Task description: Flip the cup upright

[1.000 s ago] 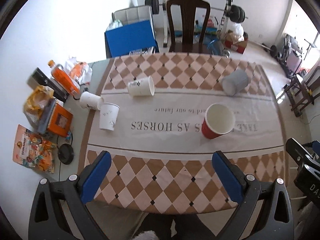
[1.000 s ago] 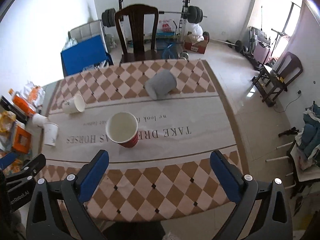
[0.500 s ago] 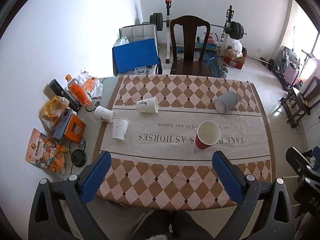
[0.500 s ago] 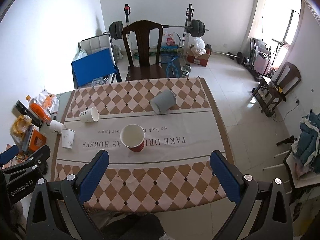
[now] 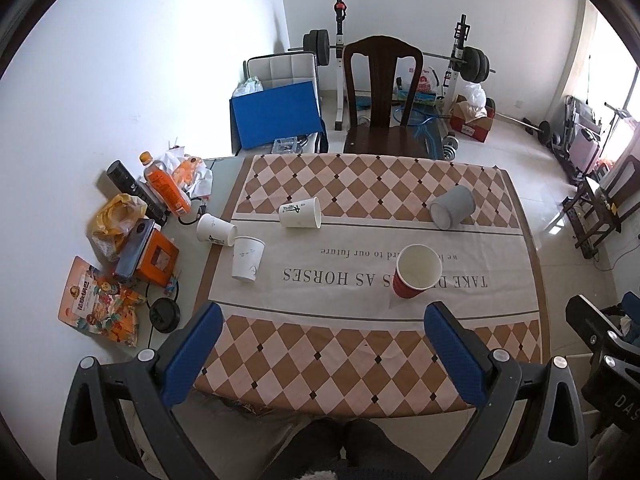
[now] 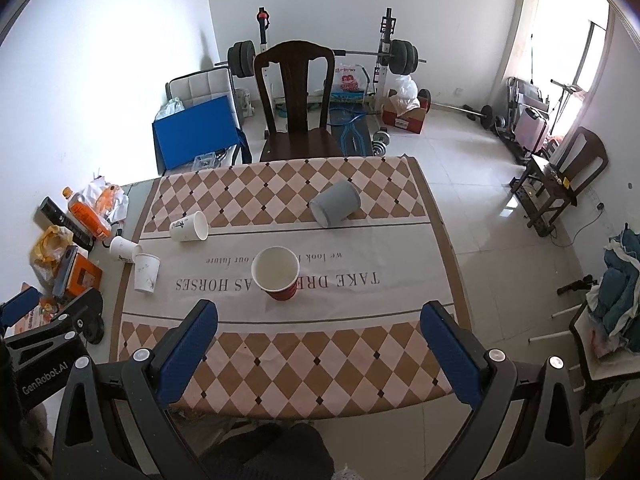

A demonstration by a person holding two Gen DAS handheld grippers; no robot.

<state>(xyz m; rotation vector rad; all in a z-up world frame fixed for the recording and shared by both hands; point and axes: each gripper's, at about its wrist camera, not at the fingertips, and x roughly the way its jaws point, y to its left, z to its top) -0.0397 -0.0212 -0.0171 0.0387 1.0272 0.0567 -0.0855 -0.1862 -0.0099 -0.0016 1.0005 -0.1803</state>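
A red paper cup stands upright, mouth up, near the middle of the checkered tablecloth. A grey cup lies on its side at the far right. A white cup lies on its side at the far left; another white cup lies by the cloth's edge, and a third stands mouth down. My left gripper and right gripper are both open and empty, high above the table's near edge.
A dark wooden chair stands at the table's far side. An orange bottle, snack bags and boxes crowd the table's left strip. Weights and a rack stand behind. A small dark side table stands on the floor at the right.
Both grippers have risen and pulled back from the table, so the cups look smaller and farther. No cup has moved.
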